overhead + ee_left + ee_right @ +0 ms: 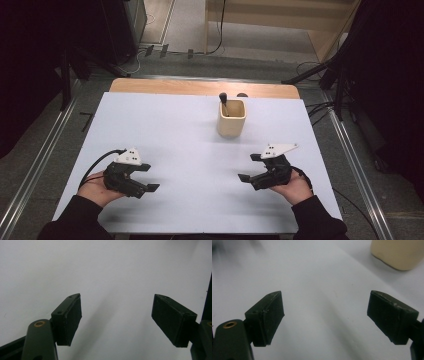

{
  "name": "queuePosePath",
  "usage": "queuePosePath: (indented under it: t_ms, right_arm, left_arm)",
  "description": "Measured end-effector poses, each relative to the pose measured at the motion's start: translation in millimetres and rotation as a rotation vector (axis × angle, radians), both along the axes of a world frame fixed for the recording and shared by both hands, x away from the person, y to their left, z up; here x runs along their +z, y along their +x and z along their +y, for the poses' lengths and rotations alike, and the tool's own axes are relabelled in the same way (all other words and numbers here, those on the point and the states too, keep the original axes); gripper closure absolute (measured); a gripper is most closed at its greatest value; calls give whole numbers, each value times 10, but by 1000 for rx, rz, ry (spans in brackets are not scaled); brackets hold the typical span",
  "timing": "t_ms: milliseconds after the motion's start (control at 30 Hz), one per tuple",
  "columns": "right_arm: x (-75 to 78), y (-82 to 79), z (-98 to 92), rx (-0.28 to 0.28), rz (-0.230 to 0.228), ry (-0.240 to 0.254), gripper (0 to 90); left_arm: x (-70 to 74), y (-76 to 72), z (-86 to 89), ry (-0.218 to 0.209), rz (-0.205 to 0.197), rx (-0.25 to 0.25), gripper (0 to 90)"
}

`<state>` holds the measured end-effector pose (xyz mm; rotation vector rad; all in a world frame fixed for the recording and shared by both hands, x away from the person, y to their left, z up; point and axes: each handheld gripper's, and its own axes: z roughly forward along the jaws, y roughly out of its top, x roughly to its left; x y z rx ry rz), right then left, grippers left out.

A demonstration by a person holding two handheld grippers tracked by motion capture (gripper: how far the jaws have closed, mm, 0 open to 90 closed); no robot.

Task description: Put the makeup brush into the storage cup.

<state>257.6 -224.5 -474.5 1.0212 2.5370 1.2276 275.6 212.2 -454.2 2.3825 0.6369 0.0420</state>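
Now both claws hover over the white worktop [190,150]: left claw [148,178] and right claw [250,167] gape wide, empty, well short of the beige cup [231,120].

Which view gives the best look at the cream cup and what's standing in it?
The high view: the whole cream cup stands upright on the white table, with a dark-tipped tool sticking out of its mouth. The right gripper view catches just the cup's lower part at the top right corner. The left gripper view looks at bare table.
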Motion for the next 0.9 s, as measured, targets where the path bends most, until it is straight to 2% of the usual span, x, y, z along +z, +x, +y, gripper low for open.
queuePosePath:
  t_ms: [100, 367, 467, 900]
  right_arm:
    - [-7, 3, -34, 8, -11, 5, 146]
    - [-39, 21, -83, 8, 1, -9, 147]
    - [-48, 23, -78, 11, 1, -18, 148]
    - [-54, 15, -58, 29, 0, -23, 149]
  left_arm:
    - [0, 1, -2, 1, -1, 0, 254]
    - [-2, -1, -3, 1, -4, -2, 254]
    - [3, -6, -6, -9, -3, 1, 254]
    - [0, -4, -5, -5, -2, -2, 254]
